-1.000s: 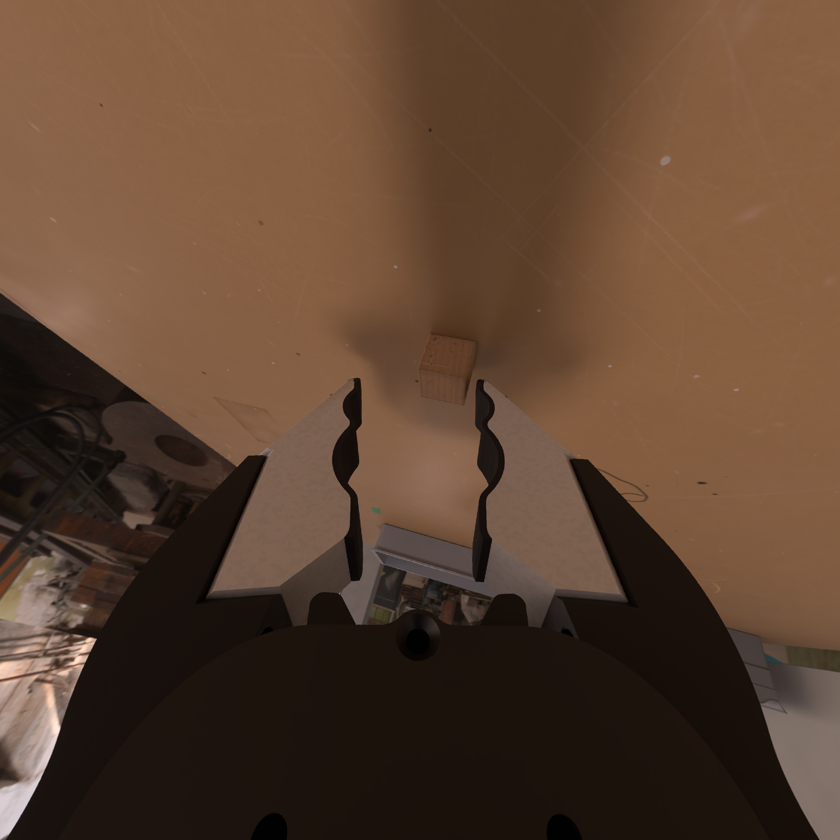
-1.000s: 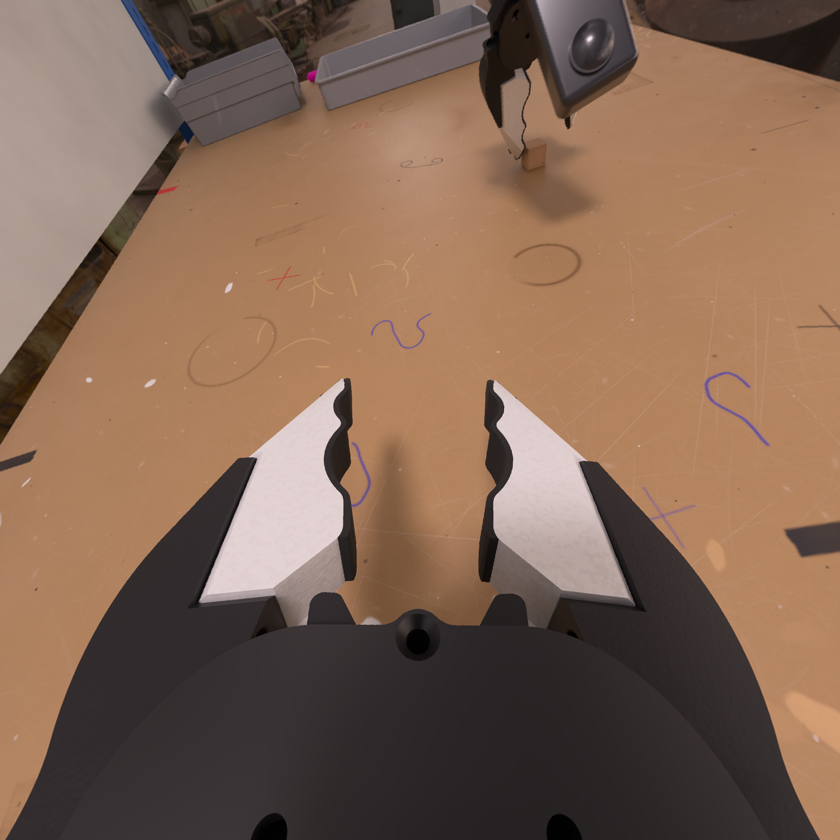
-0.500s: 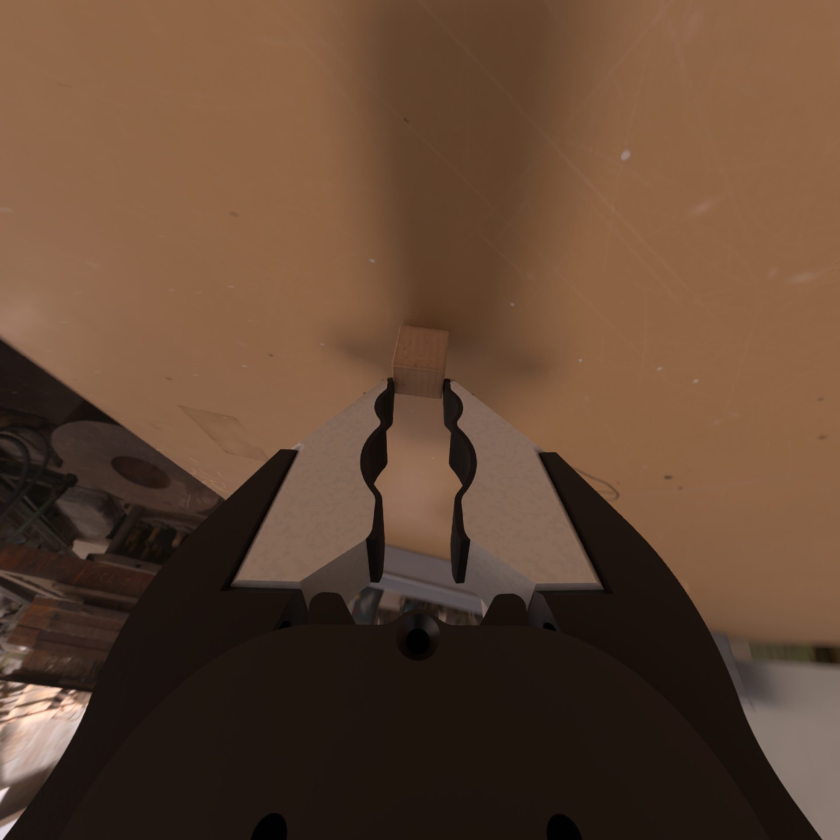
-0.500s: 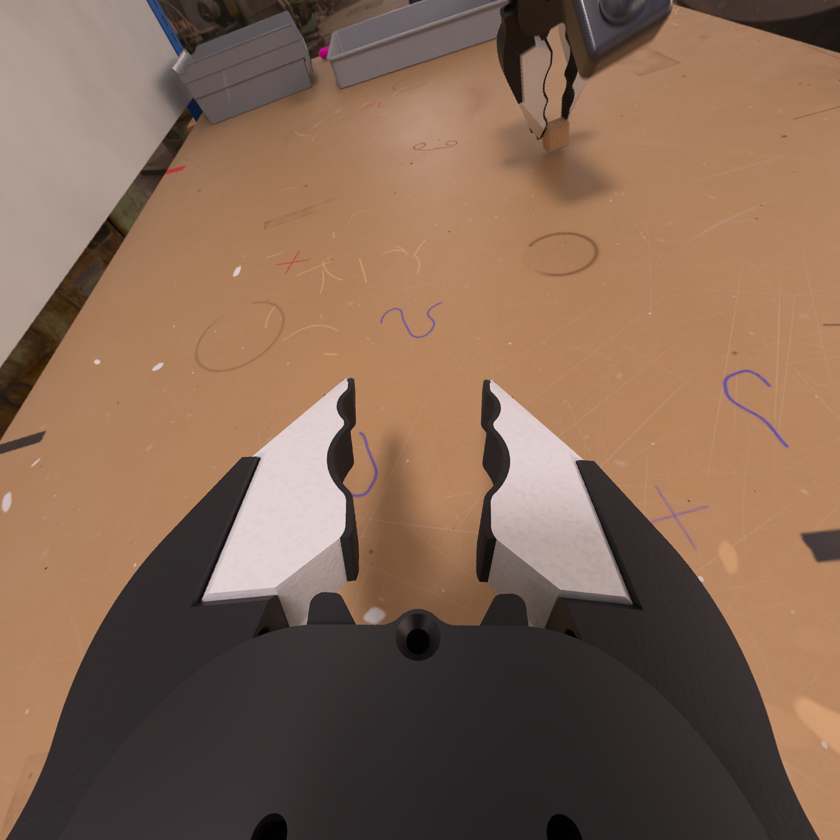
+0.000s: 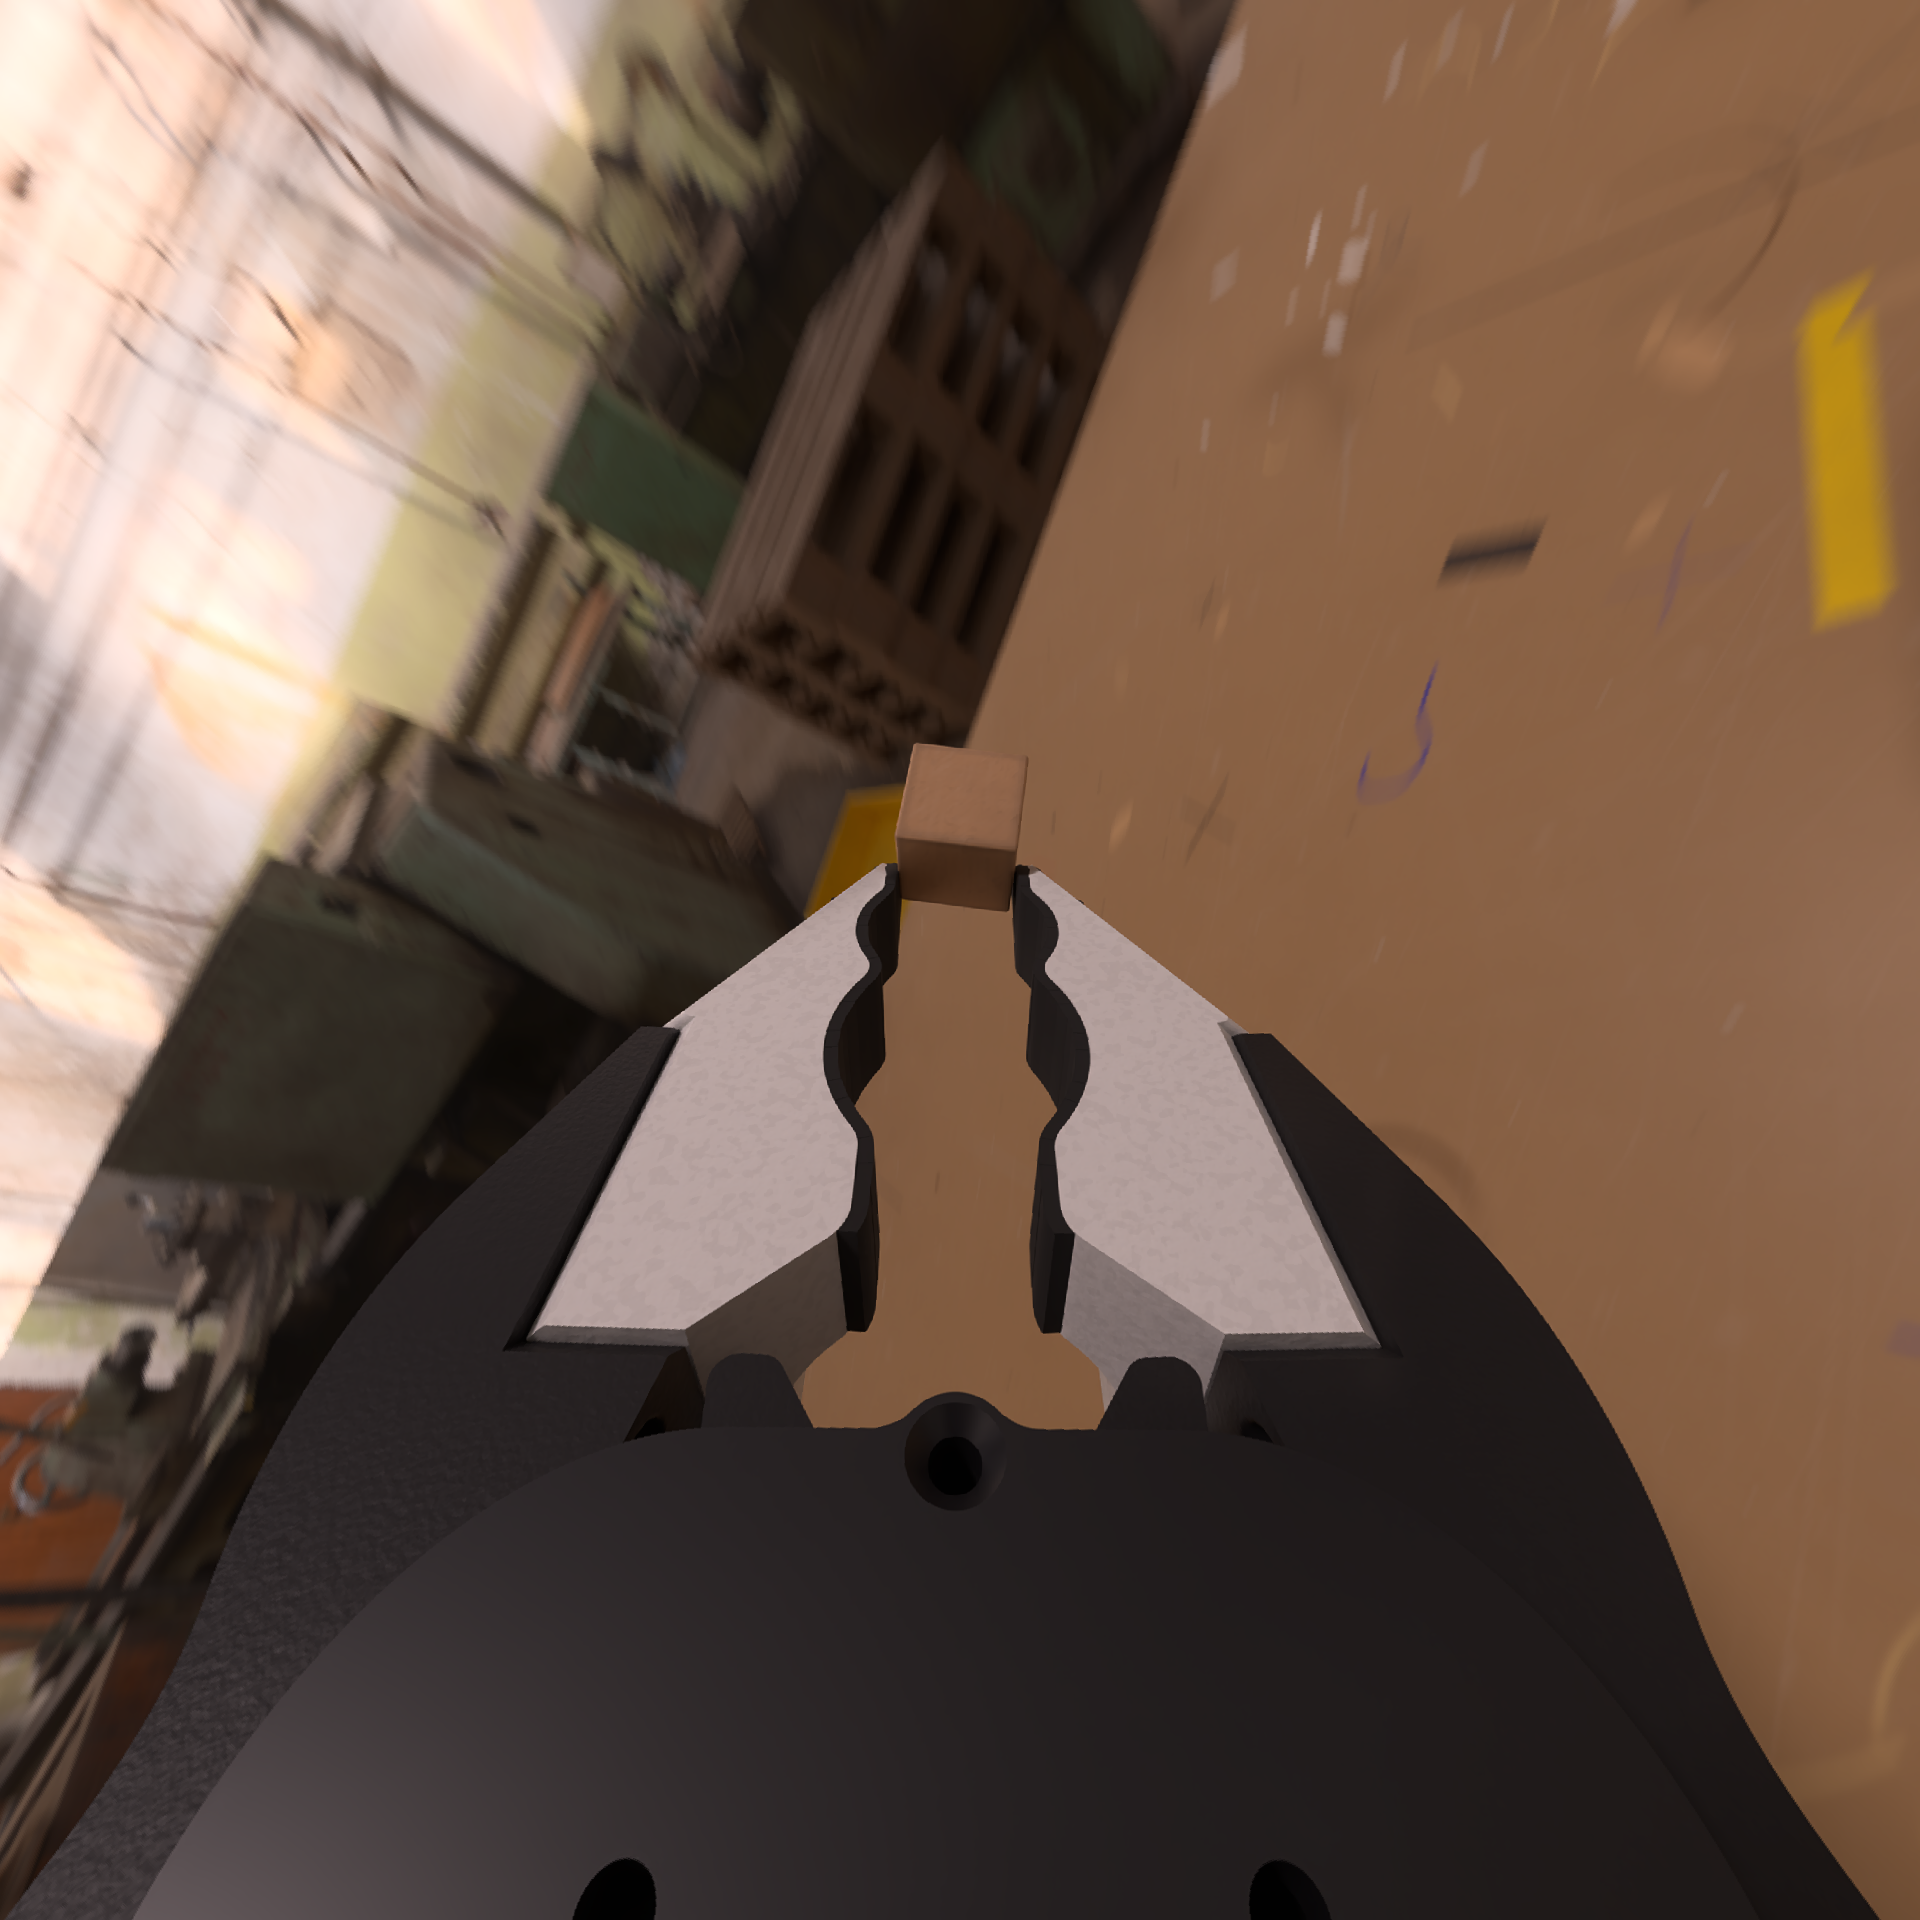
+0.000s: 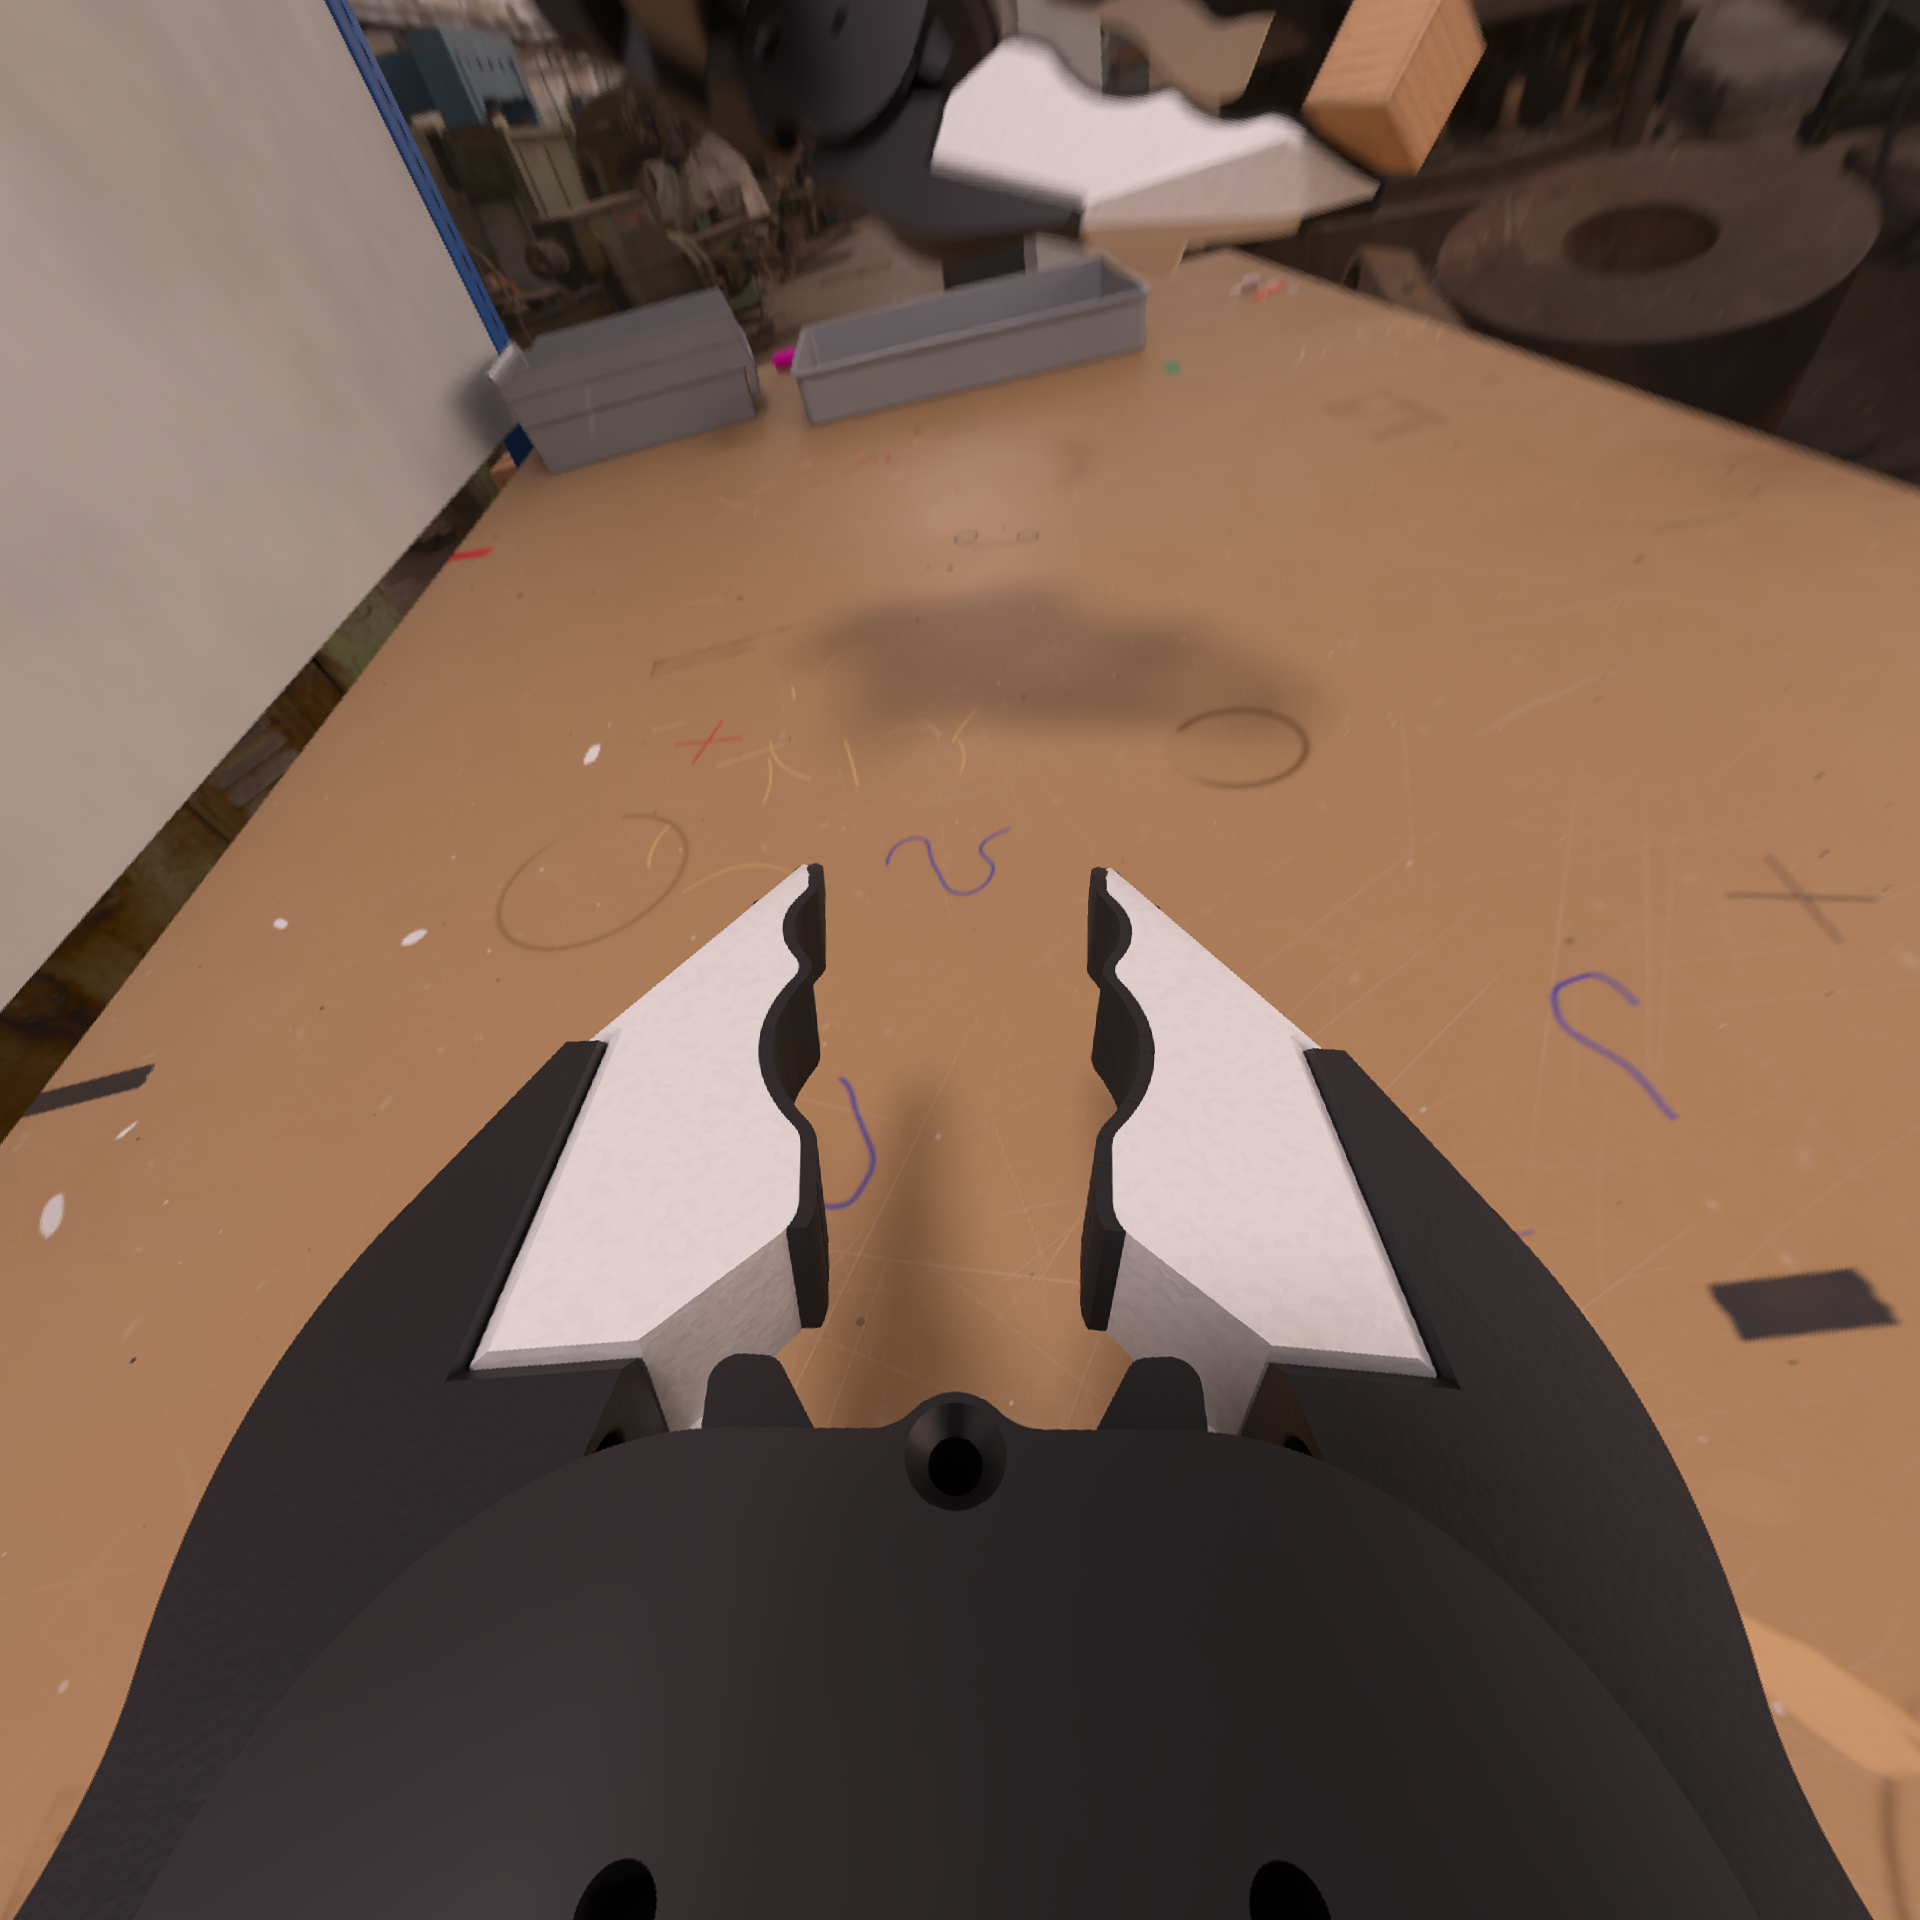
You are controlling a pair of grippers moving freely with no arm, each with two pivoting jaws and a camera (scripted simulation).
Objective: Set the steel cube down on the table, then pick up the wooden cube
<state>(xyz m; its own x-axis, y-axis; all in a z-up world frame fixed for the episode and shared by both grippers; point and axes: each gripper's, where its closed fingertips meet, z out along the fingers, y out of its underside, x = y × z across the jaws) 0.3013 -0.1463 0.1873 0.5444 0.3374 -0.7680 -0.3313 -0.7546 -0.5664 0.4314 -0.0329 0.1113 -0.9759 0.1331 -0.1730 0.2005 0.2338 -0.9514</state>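
Note:
My left gripper (image 5: 954, 883) is shut on the wooden cube (image 5: 961, 826), pinched at the very fingertips, high above the brown table (image 5: 1455, 935). The left wrist view is tilted and blurred. In the right wrist view the left gripper (image 6: 1288, 135) shows large at the top, lying sideways in the air, with the wooden cube (image 6: 1392, 73) at its tips. My right gripper (image 6: 954, 883) is open and empty, low over the table (image 6: 1351, 582). No steel cube is in view.
Two grey bins (image 6: 634, 379) (image 6: 971, 338) stand at the table's far edge. A white wall panel (image 6: 187, 416) runs along the left edge. A yellow tape strip (image 5: 1844, 468) and black tape patch (image 6: 1797, 1304) lie flat on the table.
My left gripper closed on the wooden cube, lifted it off the table and swung up and tilted, nearer the right gripper. The right gripper stayed open and hardly moved.

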